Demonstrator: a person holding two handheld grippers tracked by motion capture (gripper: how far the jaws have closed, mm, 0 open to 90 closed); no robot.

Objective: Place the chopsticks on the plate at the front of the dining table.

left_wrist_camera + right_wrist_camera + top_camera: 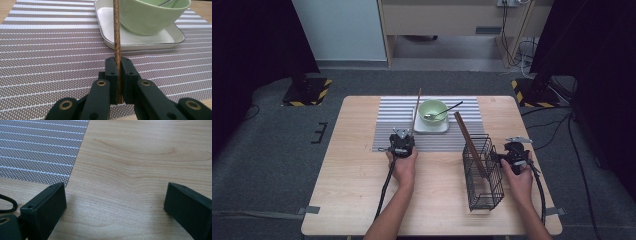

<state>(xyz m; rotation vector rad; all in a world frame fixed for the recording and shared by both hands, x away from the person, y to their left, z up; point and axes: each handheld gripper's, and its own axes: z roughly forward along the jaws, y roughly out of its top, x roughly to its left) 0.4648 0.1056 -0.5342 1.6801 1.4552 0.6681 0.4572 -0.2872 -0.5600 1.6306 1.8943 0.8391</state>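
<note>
Pinching one chopstick (116, 37) upright, the left tool (119, 75) is hovering just left of the wire basket (482, 175); the right tool (115, 202) is sitting spread beside that basket.

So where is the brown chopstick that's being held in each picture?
High view: the chopstick slants up from the left gripper, beside the green bowl.
Left gripper view: upright in the centre, clamped.
Right gripper view: not in it.
Shared landmark: the striped placemat.
</note>
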